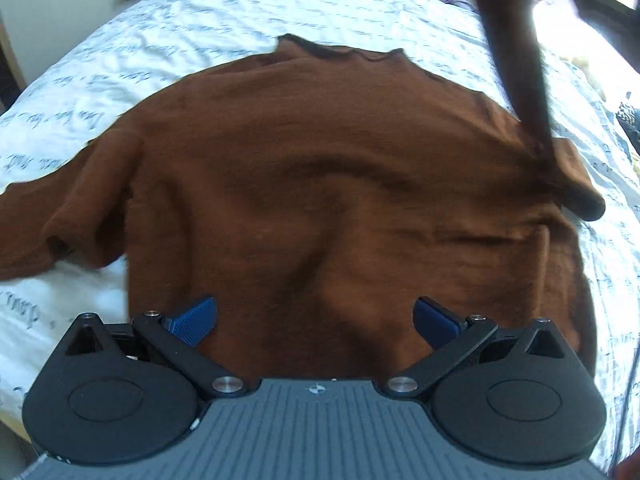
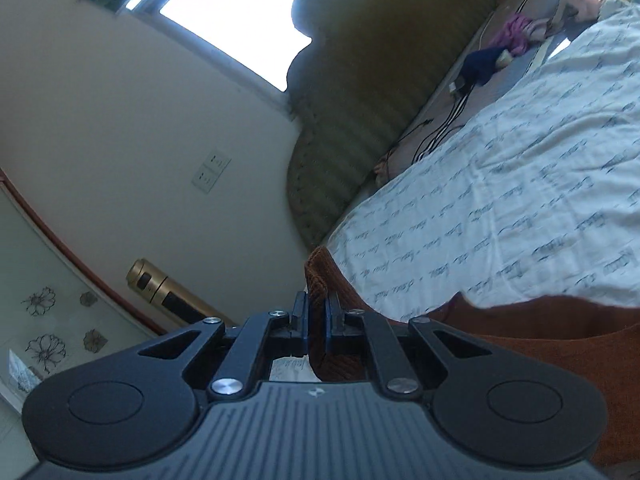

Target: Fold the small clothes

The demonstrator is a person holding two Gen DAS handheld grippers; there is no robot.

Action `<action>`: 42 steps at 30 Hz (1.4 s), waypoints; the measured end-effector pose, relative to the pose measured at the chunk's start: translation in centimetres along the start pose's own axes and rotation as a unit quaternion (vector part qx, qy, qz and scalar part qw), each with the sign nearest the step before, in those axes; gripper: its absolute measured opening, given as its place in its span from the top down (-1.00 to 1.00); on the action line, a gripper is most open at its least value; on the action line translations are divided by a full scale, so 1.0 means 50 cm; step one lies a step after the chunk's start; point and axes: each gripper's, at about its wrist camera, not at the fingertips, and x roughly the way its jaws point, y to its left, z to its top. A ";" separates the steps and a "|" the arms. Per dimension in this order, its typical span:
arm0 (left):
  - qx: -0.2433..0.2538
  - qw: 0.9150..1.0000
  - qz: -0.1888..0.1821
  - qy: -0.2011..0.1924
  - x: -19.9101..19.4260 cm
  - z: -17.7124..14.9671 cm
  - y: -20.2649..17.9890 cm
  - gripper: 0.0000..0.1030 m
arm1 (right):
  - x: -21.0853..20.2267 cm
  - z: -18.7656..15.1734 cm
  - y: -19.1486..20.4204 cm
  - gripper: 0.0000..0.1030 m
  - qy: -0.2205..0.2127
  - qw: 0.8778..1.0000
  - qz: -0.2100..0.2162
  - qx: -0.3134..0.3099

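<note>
fuzzy knit sweater (image 1: 320,168), matt plastic claw (image 1: 314,320)

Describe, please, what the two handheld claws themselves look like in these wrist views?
Both look alike. The left claw has blue pads with a fine dotted texture on black linkage bars, joined by silver round-headed pins. Two black rounded housings with oval recesses flank a grey ribbed body bearing a small emblem. The right claw shows the same black links, silver pins, blue pads and ribbed grey body. No cables or sleeves are visible.

A home bedroom: a bed (image 2: 520,184) under a script-printed white cover fills the right-wrist view from 1 to 4 o'clock, a green padded headboard (image 2: 360,100) at 12, a window (image 2: 232,12) at 11, wall sockets (image 2: 211,171) at 10.
</note>
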 end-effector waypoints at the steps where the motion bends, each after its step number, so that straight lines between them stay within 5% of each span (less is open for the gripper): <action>1: -0.003 1.000 0.010 0.000 -0.005 -0.003 0.013 -1.00 | 0.036 -0.023 0.008 0.87 0.020 1.000 0.007 0.003; 10: -0.037 0.998 0.050 0.007 -0.032 -0.028 0.095 -1.00 | 0.229 -0.195 0.041 0.87 0.149 0.989 0.020 0.004; 24: -0.059 0.996 0.061 0.013 -0.044 -0.037 0.124 -1.00 | 0.332 -0.298 0.041 0.86 0.227 0.974 -0.003 -0.026; 27: -0.063 0.995 0.069 0.020 -0.037 -0.034 0.130 -1.00 | 0.366 -0.331 0.038 0.76 0.257 0.965 -0.027 -0.048; 28: -0.064 0.995 0.071 0.021 -0.038 -0.032 0.128 -1.00 | 0.377 -0.338 0.037 0.52 0.278 0.959 -0.025 -0.052; 29: -0.065 0.995 0.073 0.019 -0.041 -0.033 0.129 -1.00 | 0.382 -0.342 0.034 0.02 0.293 0.955 -0.009 -0.048; 31: -0.071 0.995 0.074 0.015 -0.051 -0.031 0.133 -1.00 | 0.358 -0.331 0.041 -0.40 0.275 0.960 0.005 -0.051; 32: -0.074 0.995 0.073 0.012 -0.054 -0.029 0.135 -1.00 | 0.340 -0.319 0.046 -0.44 0.261 0.964 0.004 -0.056; 37: -0.086 0.994 0.059 -0.014 -0.053 0.021 0.138 -1.00 | 0.170 -0.232 0.034 -0.44 0.154 0.986 -0.011 -0.064; 42: -0.096 0.993 0.016 -0.065 -0.041 0.111 0.129 -1.00 | -0.081 -0.117 -0.079 -0.44 -0.004 0.991 -0.125 -0.050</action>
